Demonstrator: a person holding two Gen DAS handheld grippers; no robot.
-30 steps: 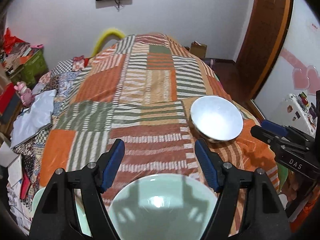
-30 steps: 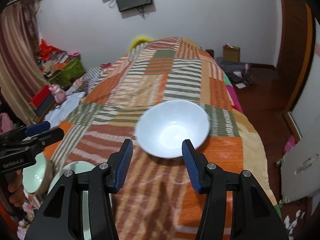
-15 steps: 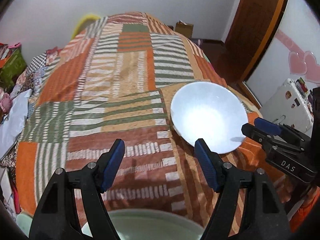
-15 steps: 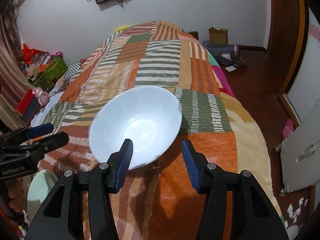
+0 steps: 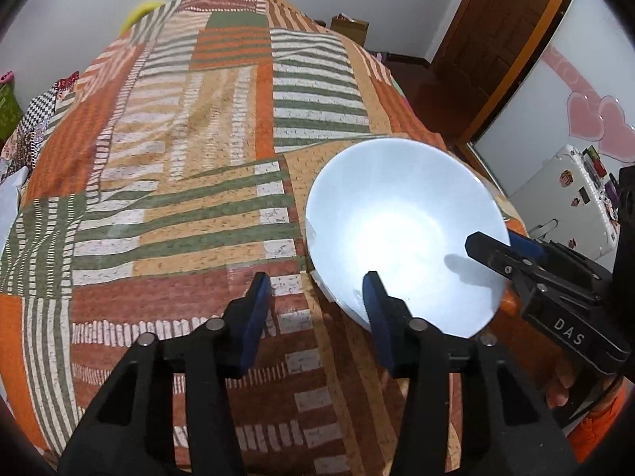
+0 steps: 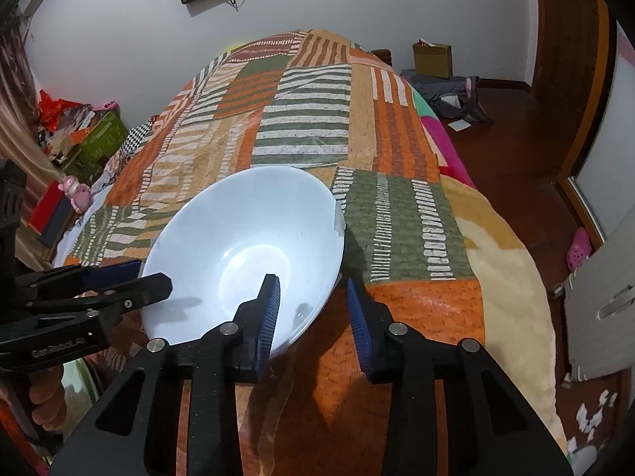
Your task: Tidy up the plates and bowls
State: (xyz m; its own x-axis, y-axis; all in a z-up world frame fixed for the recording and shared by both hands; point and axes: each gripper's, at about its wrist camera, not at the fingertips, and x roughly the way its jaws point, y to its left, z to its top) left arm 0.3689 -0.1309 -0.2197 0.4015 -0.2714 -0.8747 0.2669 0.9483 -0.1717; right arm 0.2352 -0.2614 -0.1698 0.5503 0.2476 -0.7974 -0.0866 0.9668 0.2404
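Observation:
A large pale blue bowl [image 5: 401, 230] sits on the striped patchwork bedspread [image 5: 190, 166], near the front right of the bed. It also shows in the right wrist view [image 6: 246, 250]. My left gripper [image 5: 317, 305] is open with its right finger over the bowl's near rim and its left finger outside. My right gripper [image 6: 313, 313] is open and straddles the bowl's near right rim, one finger inside, one outside. Both are empty. A pale green dish [image 6: 79, 377] shows only as a sliver under the left gripper body.
The bed's right edge drops to a dark wood floor [image 6: 516, 139] with bags and a cardboard box [image 6: 432, 59]. A white appliance with stickers [image 5: 571, 198] stands right of the bed. Boxes and clutter [image 6: 79, 135] lie along the left side.
Both grippers moved forward to the blue bowl, which now looms large. Both pairs of jaws have narrowed. The green dish slid out of the left wrist view.

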